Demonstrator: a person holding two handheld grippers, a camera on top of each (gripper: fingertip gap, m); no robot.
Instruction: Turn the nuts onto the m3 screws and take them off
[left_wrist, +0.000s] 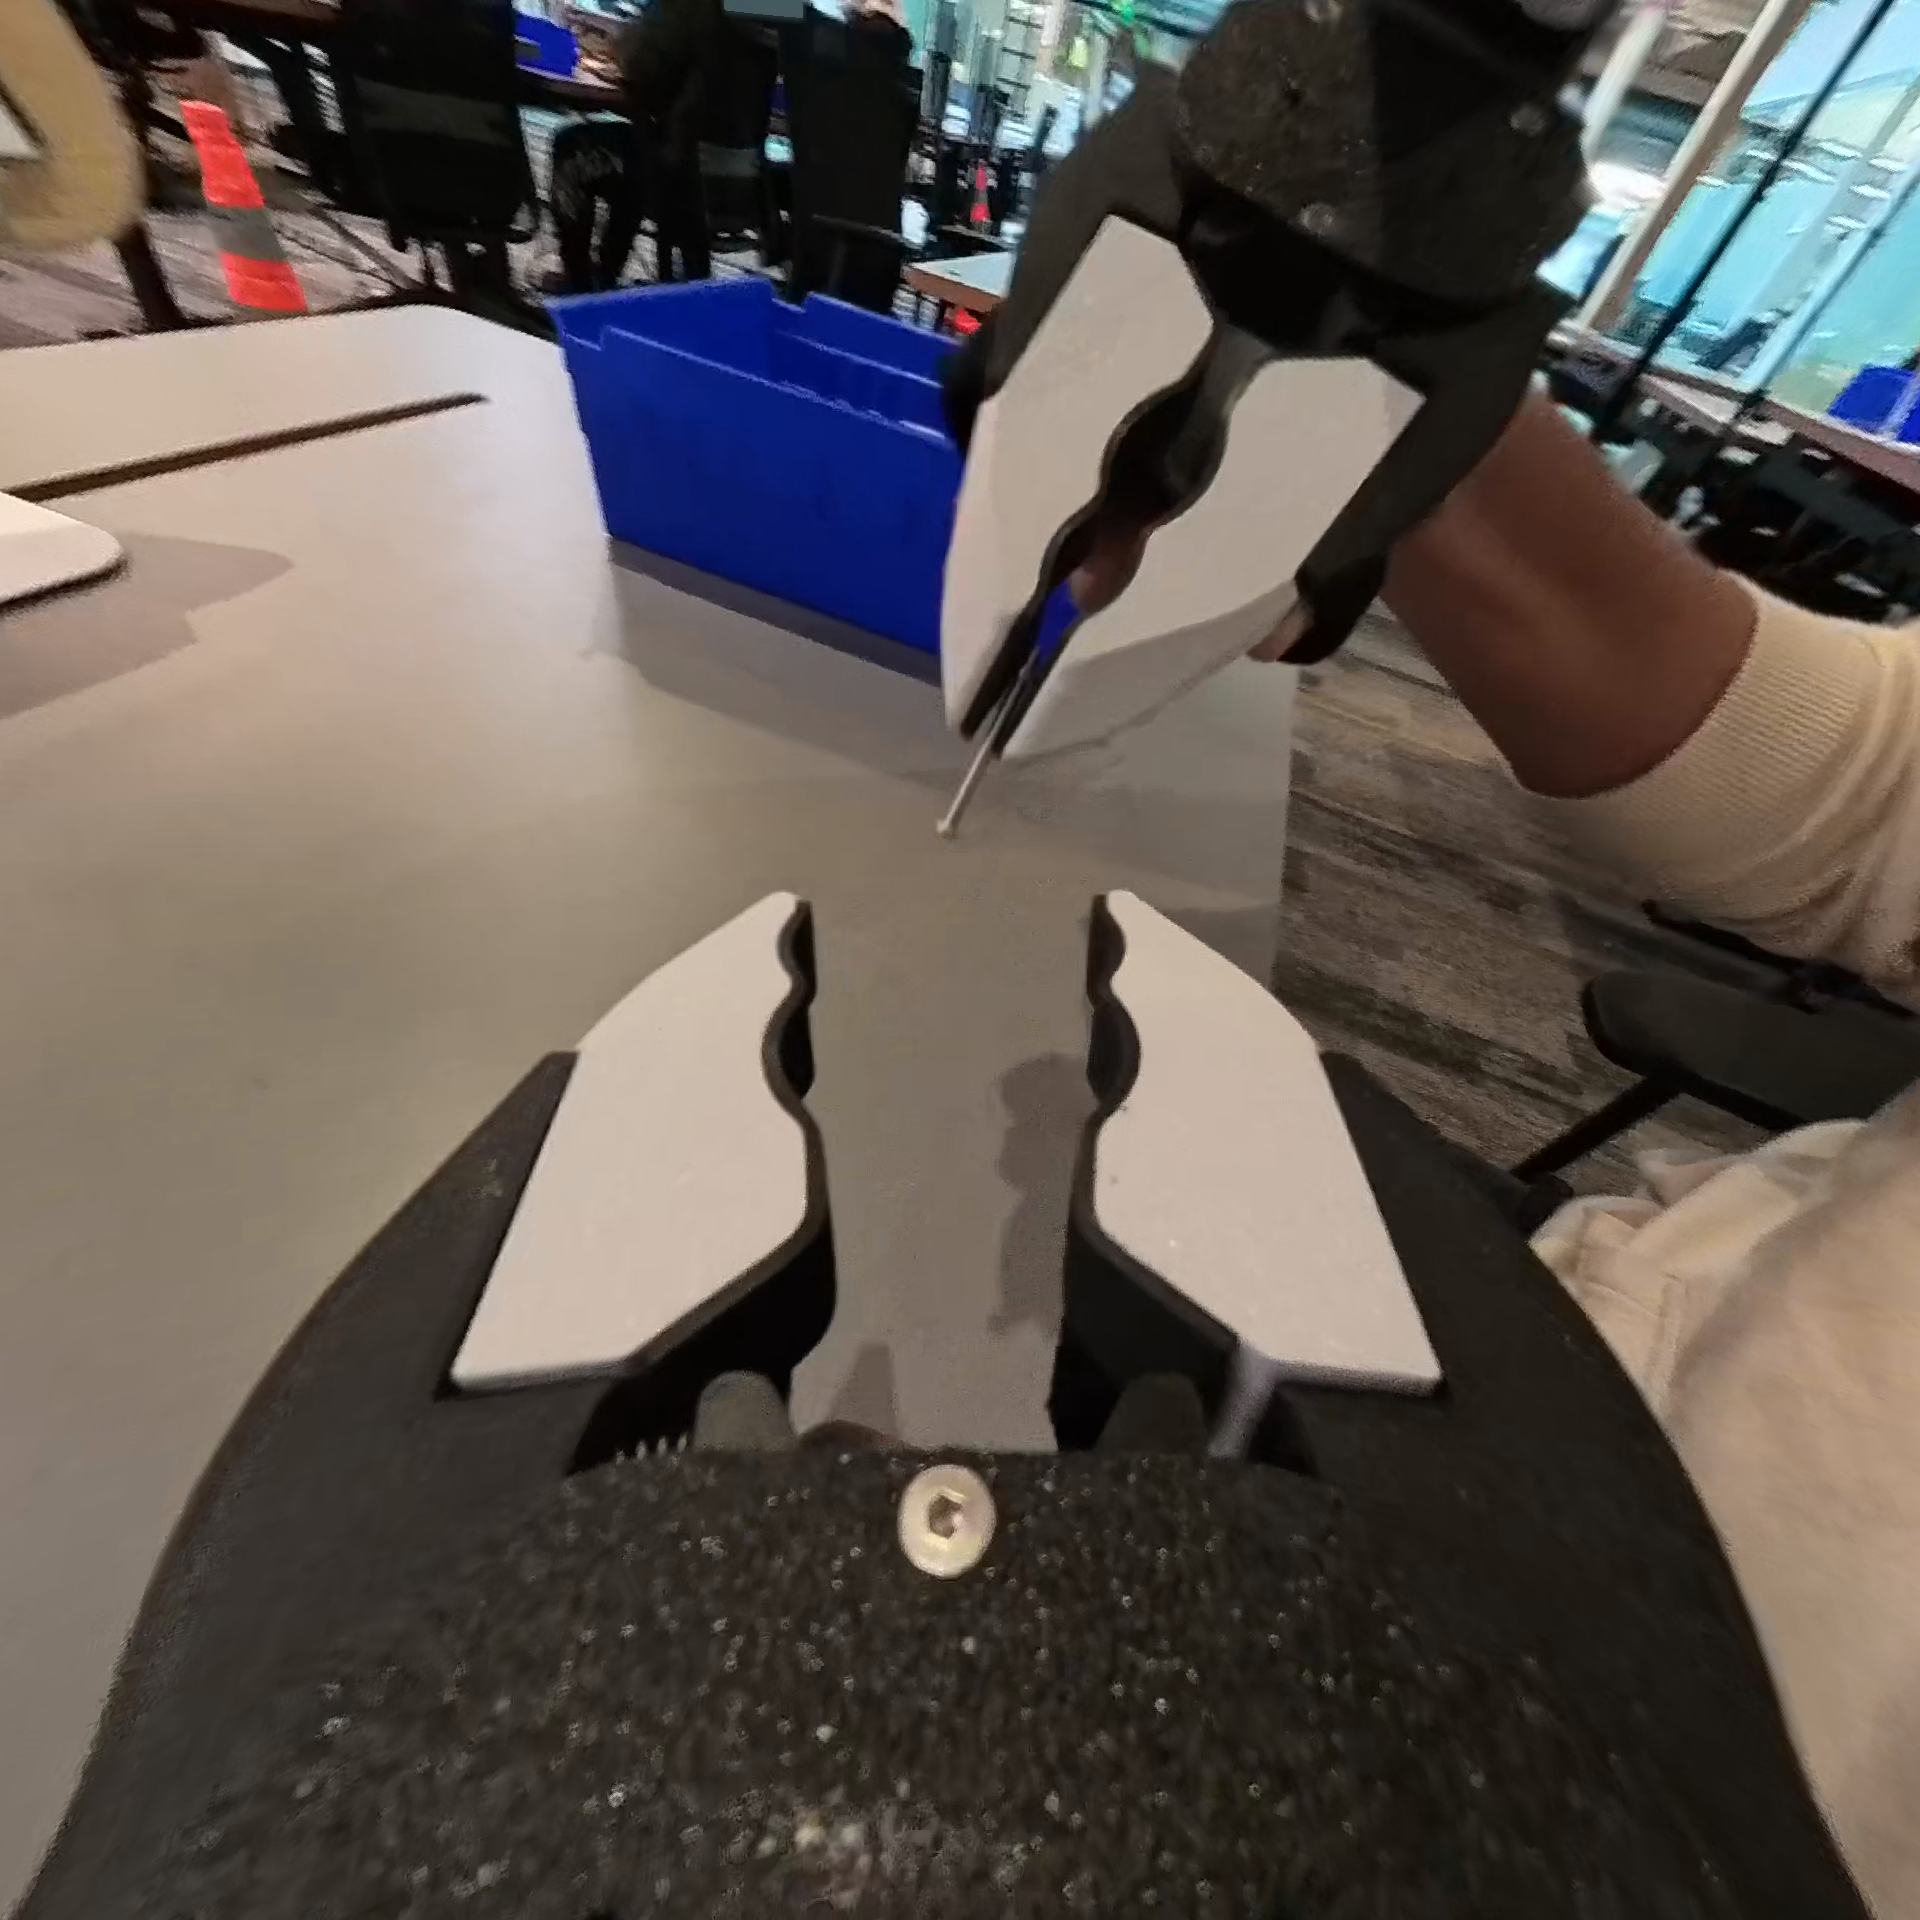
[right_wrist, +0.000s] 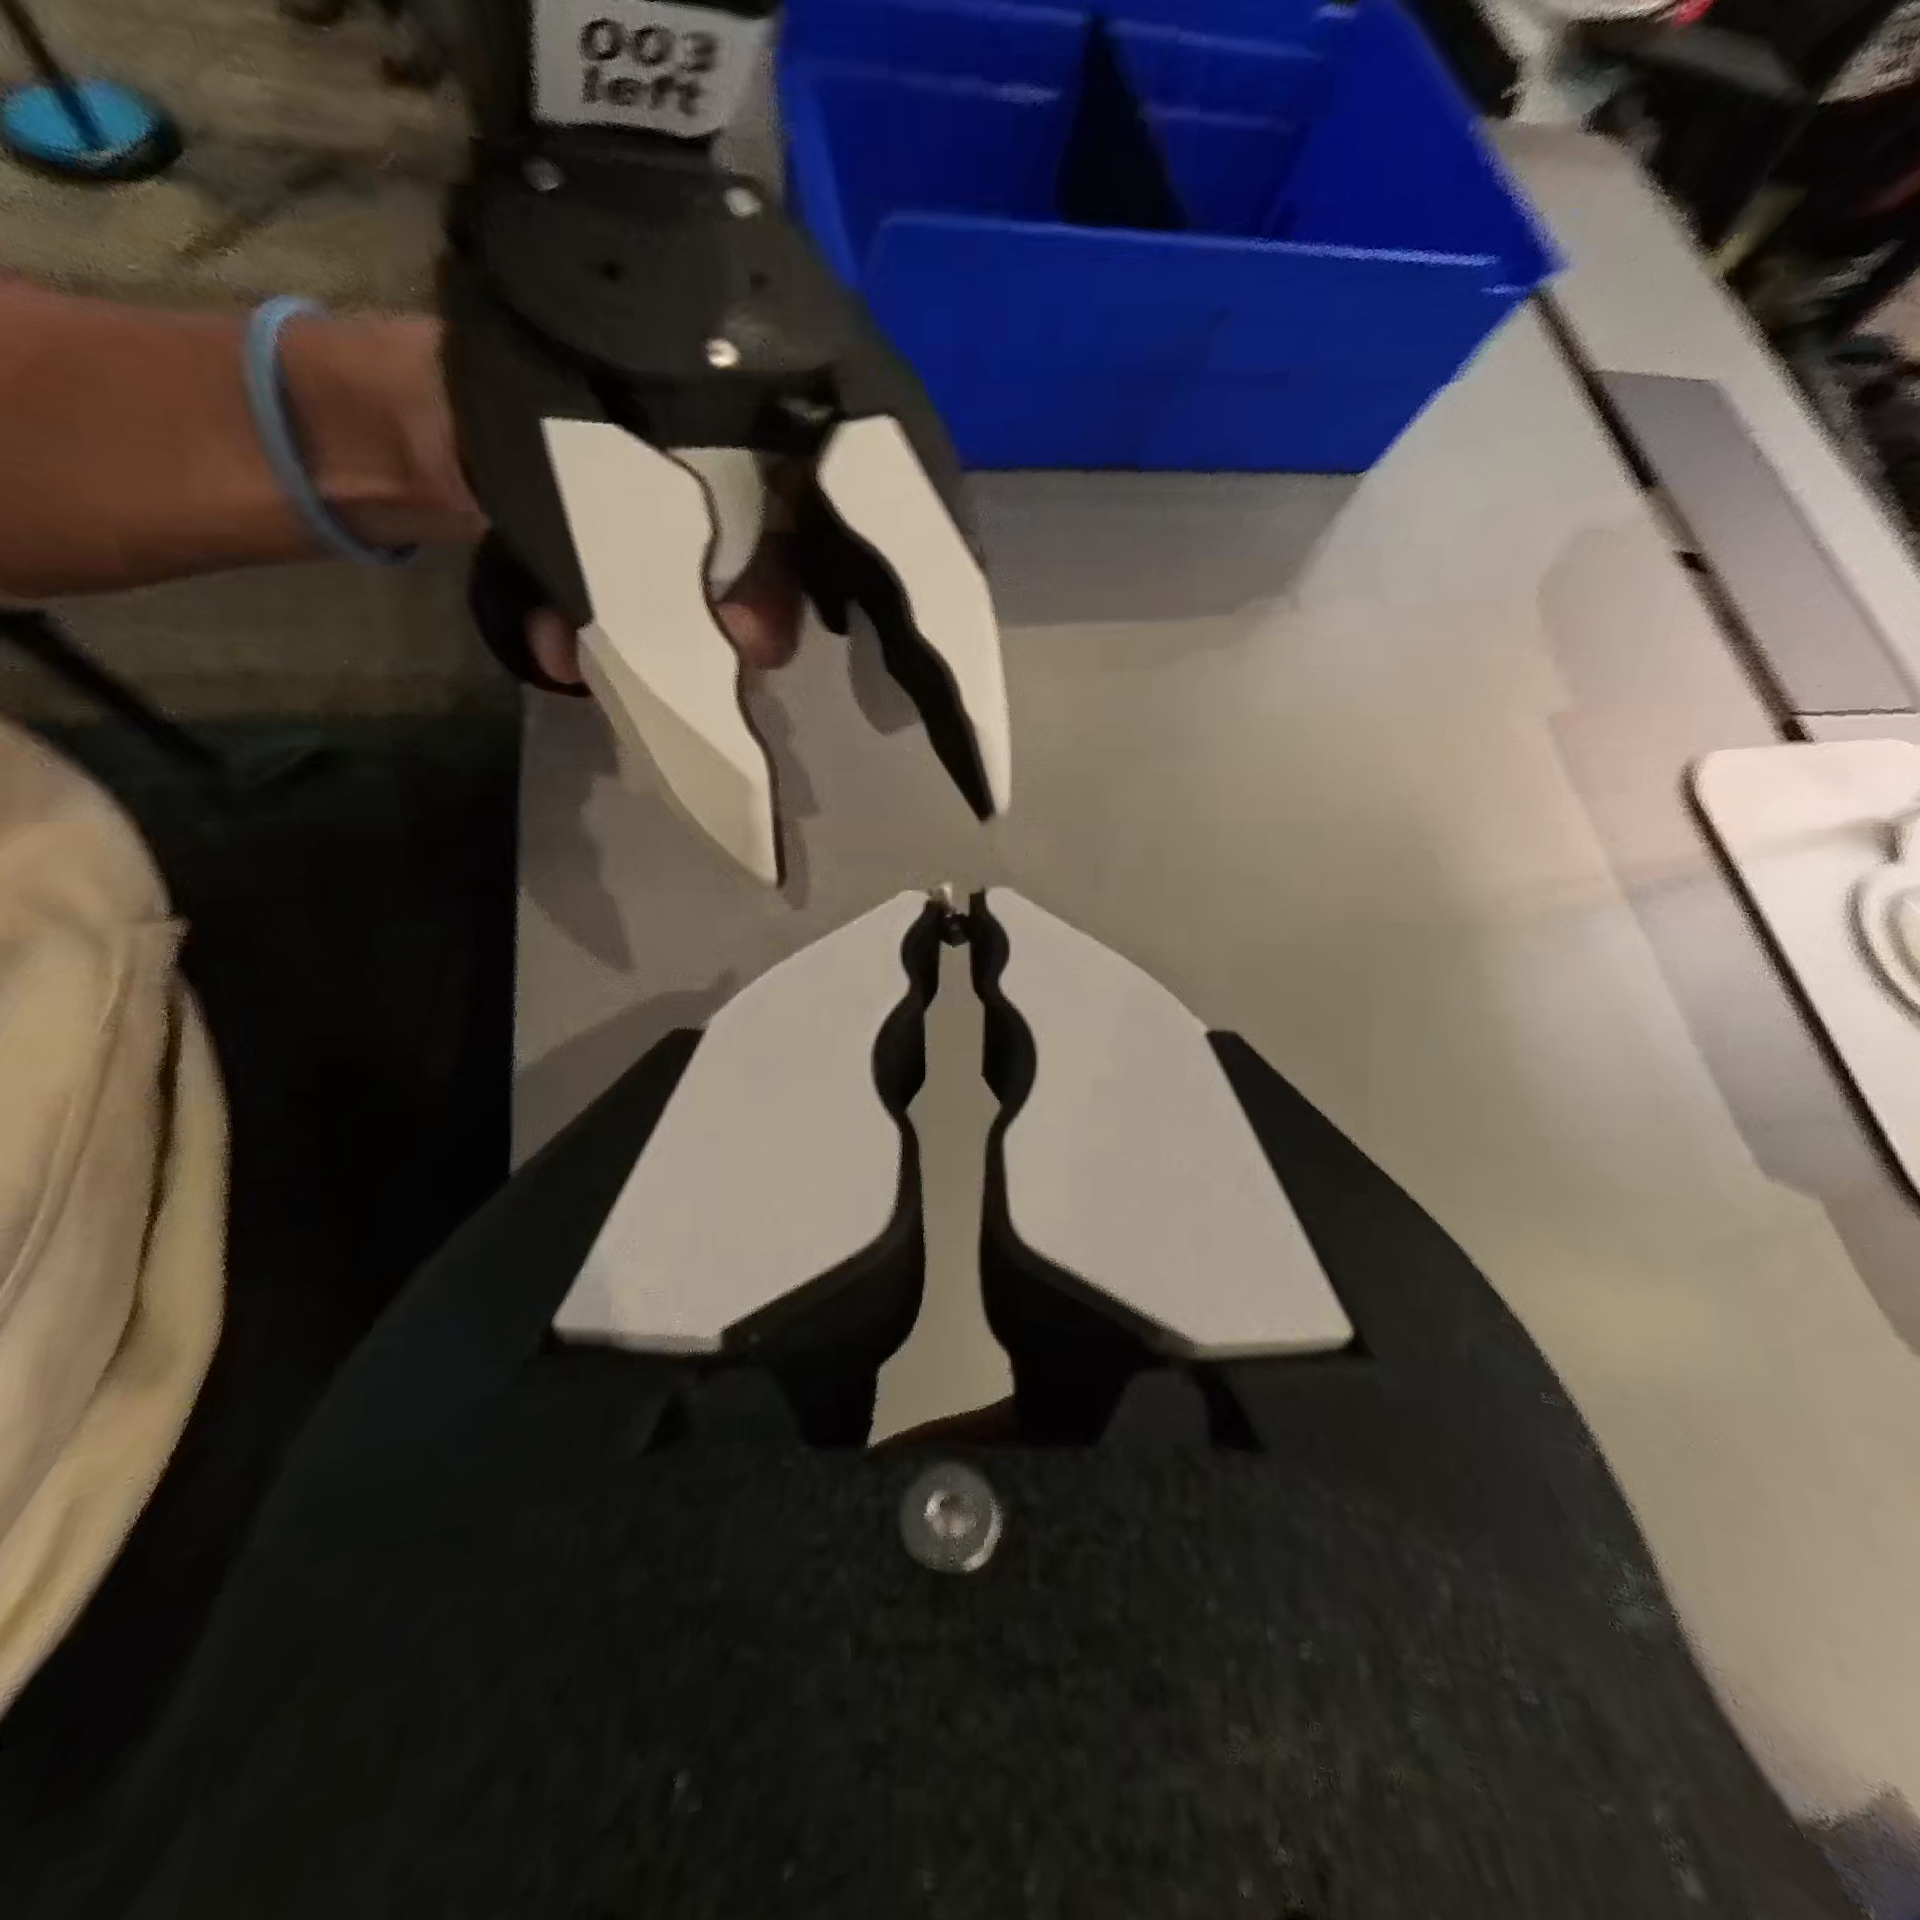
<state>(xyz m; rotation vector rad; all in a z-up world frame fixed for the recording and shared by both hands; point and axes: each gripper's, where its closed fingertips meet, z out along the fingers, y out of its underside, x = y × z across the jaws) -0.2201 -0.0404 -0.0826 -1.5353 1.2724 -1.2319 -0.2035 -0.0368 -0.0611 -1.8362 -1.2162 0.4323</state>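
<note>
The right hand-held gripper (left_wrist: 987, 727) is pinching a thin M3 screw (left_wrist: 964, 790) by the very tips of its fingers, and the shaft slants down toward seven o'clock until its small head (left_wrist: 948, 829) comes close to the grey surface (left_wrist: 364, 831); whether it touches I cannot tell. In the right wrist view the same screw (right_wrist: 948, 906) is only a glint at the fingertips, at twelve o'clock from the camera.

The left hand-held gripper (left_wrist: 951, 935) is spread wide and holds nothing, and the screw sits just beyond its tips at twelve o'clock. No nut shows in either view (one may lie in the blue bin (left_wrist: 769, 436) at eleven o'clock, whose inside is not visible).

The chief risk, as I judge it, is the grip: so slender a shaft held at the tips could pivot or slip out if the left fingers nudge it sideways. A dropped screw could roll off the near edge at three o'clock. A nut offered at a tilt to this slanted shaft would probably cross-thread or fall.
</note>
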